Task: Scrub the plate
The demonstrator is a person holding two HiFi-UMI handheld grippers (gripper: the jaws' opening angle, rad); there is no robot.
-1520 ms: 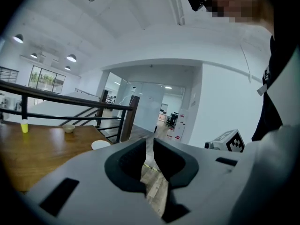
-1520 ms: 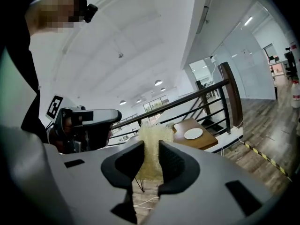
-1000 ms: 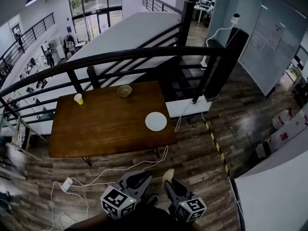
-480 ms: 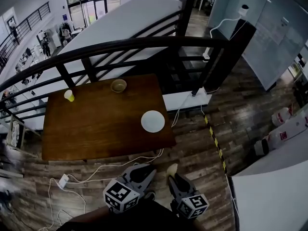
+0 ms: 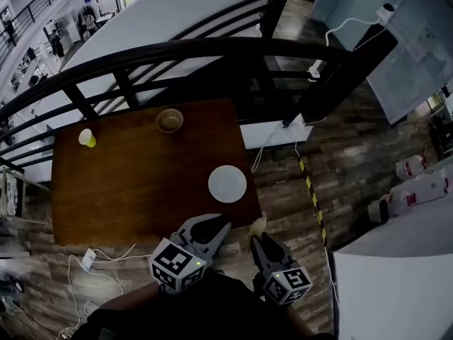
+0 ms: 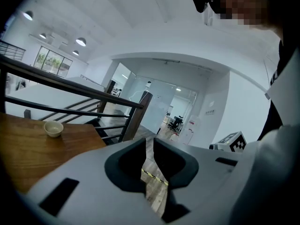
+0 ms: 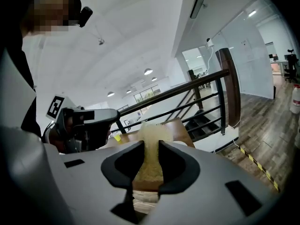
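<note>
Probably best to close in first: the plate [image 5: 227, 183] lies right of centre in the head view, on the counter [image 5: 127, 183] near its front edge, not yet reached. Lower the right gripper [image 7: 151, 143], clenched on a yellowish sponge [image 7: 150, 153], flat onto it. Steady the rim with the left gripper [image 6: 149, 144], slightly parted and empty. Trust only the head view for the plate's place. Check the sponge grasp in the right gripper view. Expect just a bowl [image 6: 53, 128], left of frame, in the left gripper view.

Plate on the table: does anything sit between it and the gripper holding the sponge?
Nothing visible does. The plate lies alone on the table, near its front right corner, just ahead of the right gripper and its sponge. The bowl and yellow cup stand far back, off that path.
</note>
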